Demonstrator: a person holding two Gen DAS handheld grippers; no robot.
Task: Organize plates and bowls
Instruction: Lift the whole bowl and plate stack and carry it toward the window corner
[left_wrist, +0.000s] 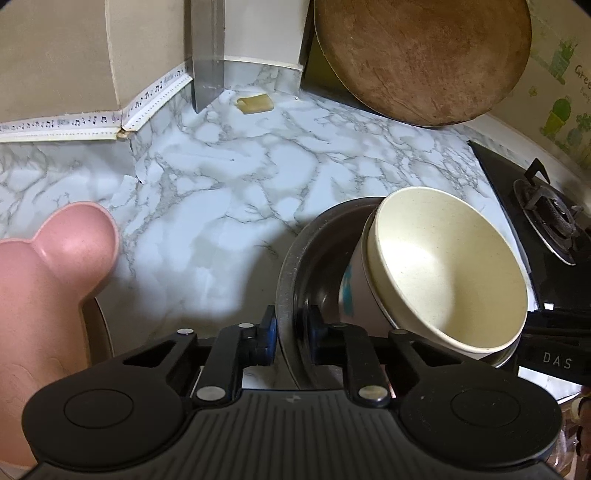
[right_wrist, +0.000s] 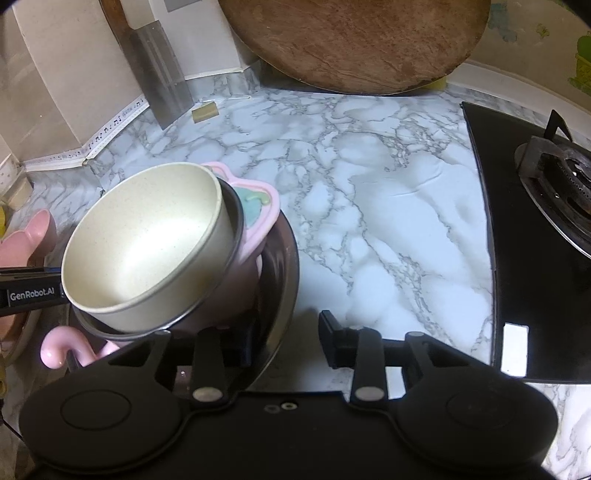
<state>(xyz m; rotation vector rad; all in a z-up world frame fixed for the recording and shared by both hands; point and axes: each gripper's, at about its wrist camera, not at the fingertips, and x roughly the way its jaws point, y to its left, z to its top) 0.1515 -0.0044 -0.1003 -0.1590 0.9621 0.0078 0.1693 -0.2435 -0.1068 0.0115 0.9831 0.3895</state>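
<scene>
here, on a marble-patterned counter (left_wrist: 229, 177), a steel plate (left_wrist: 295, 258) carries a tilted stack of bowls topped by a cream bowl (left_wrist: 447, 269). the left gripper (left_wrist: 291, 332) has its two fingers closed on the near rim of the steel plate, one finger outside the rim and one inside. in the right wrist view, the right gripper (right_wrist: 284, 339) straddles the plate's other edge (right_wrist: 288, 273); its left finger lies inside the dish, its right finger (right_wrist: 330, 328) shows a gap to the rim, so a firm grip cannot be told. a pink moulded dish (left_wrist: 48, 280) lies just left of the plate. a round wooden board (left_wrist: 421, 55) leans against the back wall, a cleaver (left_wrist: 207, 55) stands beside it, and a gas hob (right_wrist: 535, 236) lies to the right.
</scene>
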